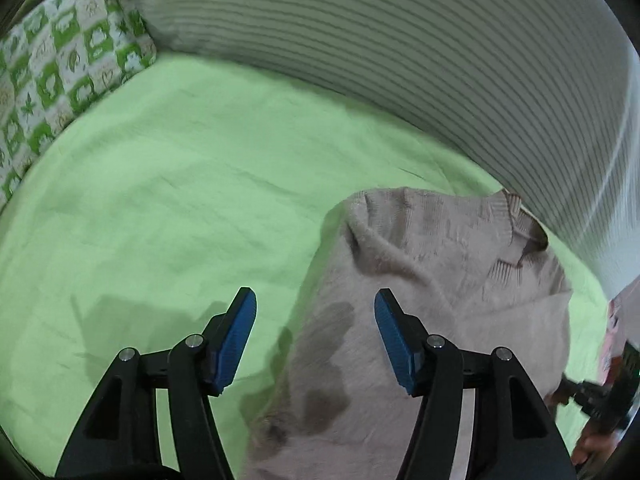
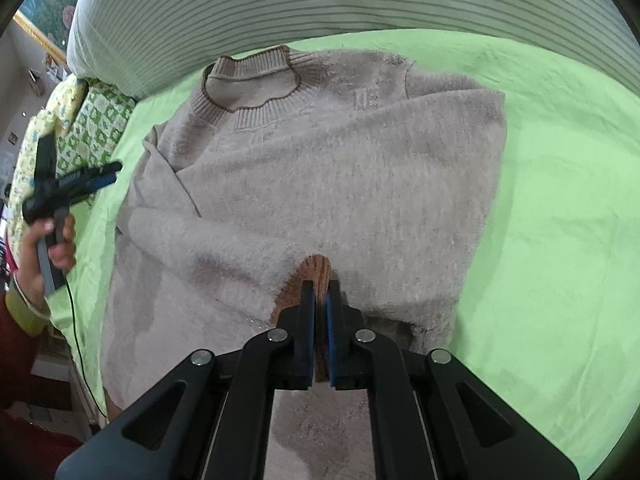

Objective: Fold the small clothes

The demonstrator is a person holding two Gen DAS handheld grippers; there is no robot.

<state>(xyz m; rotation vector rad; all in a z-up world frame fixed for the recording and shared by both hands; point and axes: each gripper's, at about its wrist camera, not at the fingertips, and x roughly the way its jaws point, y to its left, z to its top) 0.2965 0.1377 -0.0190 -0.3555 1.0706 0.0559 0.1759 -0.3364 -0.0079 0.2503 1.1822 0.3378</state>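
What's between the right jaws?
The sweater's brown ribbed cuff, pinched in the right gripper over the beige sweater. Right wrist view shows it.

My right gripper [image 2: 320, 292] hides most of the brown cuff [image 2: 314, 270] it pinches. The sweater's [image 2: 320, 184] hem runs under my gripper and off the bottom edge.

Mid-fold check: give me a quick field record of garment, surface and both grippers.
garment: beige sweater, lying collar away from the camera, sleeves folded across the front
surface: green sheet
right gripper: shut on brown sleeve cuff
left gripper: open, empty, above the sweater's edge
background: striped bolster, patterned pillow
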